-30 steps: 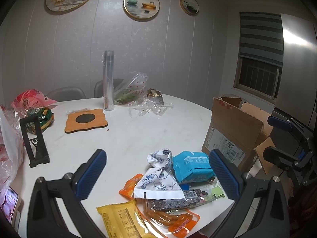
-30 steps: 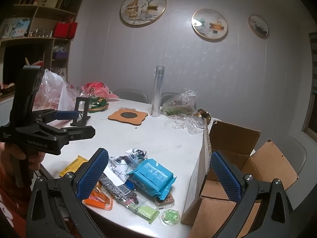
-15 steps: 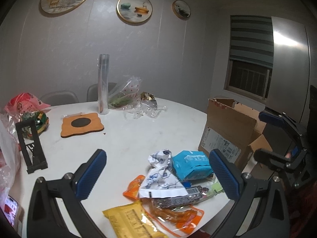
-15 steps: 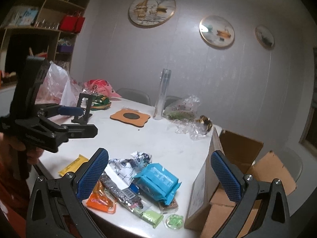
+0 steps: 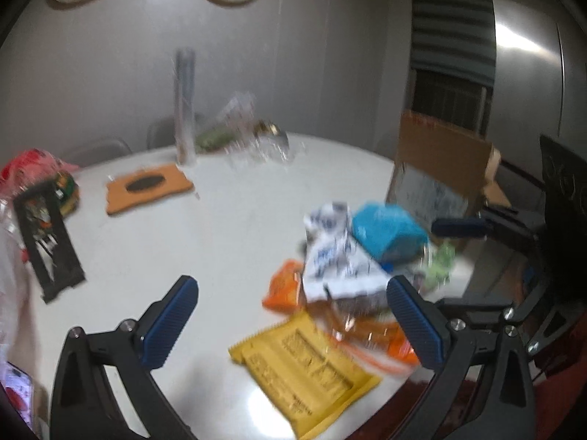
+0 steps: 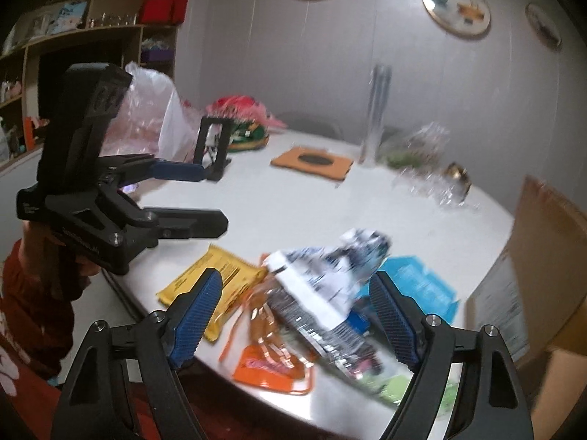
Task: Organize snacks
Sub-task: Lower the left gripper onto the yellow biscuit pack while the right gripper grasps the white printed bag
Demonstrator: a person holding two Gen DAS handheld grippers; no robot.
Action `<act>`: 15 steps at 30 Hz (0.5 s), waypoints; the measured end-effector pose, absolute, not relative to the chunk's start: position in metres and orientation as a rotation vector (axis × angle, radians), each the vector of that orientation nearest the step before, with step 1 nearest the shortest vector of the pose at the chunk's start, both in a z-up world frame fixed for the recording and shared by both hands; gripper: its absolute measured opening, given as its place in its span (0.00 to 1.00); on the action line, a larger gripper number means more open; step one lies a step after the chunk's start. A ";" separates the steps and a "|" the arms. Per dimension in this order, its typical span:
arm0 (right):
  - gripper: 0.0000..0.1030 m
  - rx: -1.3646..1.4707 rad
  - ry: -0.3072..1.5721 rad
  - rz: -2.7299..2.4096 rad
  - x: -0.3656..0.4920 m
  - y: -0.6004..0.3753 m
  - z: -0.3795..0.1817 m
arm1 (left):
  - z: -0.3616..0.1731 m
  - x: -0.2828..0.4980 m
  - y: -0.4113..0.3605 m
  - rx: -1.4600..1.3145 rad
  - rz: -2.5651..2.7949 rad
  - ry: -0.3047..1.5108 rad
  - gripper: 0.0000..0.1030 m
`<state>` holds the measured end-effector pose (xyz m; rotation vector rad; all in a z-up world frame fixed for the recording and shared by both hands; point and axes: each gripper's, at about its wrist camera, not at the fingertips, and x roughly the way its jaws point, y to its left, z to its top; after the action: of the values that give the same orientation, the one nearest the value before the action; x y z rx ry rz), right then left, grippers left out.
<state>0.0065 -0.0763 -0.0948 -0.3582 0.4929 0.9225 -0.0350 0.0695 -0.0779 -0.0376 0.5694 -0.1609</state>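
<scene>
A pile of snack packets lies at the near edge of the white round table (image 5: 227, 234). It holds a yellow packet (image 5: 304, 366) (image 6: 209, 282), a white and blue printed packet (image 5: 337, 260) (image 6: 326, 275), a blue packet (image 5: 389, 231) (image 6: 414, 286) and an orange packet (image 5: 286, 289) (image 6: 271, 366). My left gripper (image 5: 293, 319) is open and empty above the yellow packet; it also shows in the right wrist view (image 6: 190, 198). My right gripper (image 6: 297, 315) is open and empty over the pile. Both views are blurred.
An open cardboard box (image 5: 440, 168) (image 6: 543, 256) stands at the table's right edge. A black stand (image 5: 47, 242), an orange coaster (image 5: 146, 187), a clear tube (image 5: 183, 106) and plastic bags (image 5: 249, 139) sit farther back. Shelves (image 6: 91, 36) are at the left.
Both grippers have moved down and closer to the snack pile, which now looks larger. The right gripper has come in from the right over the pile. Both stay open.
</scene>
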 end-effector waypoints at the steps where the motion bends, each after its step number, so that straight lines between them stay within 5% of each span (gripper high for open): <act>1: 0.78 -0.356 0.504 0.926 0.007 -0.075 -0.098 | -0.085 -0.034 0.069 -0.024 -0.161 0.586 0.99; 15: 0.78 -0.341 0.579 0.890 0.017 -0.079 -0.125 | -0.130 -0.018 0.060 -0.059 -0.241 0.751 0.97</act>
<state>0.0168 -0.0790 -0.1251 -0.3405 0.5792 0.8899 -0.0185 0.0602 -0.1300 -0.0591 0.7511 -0.2409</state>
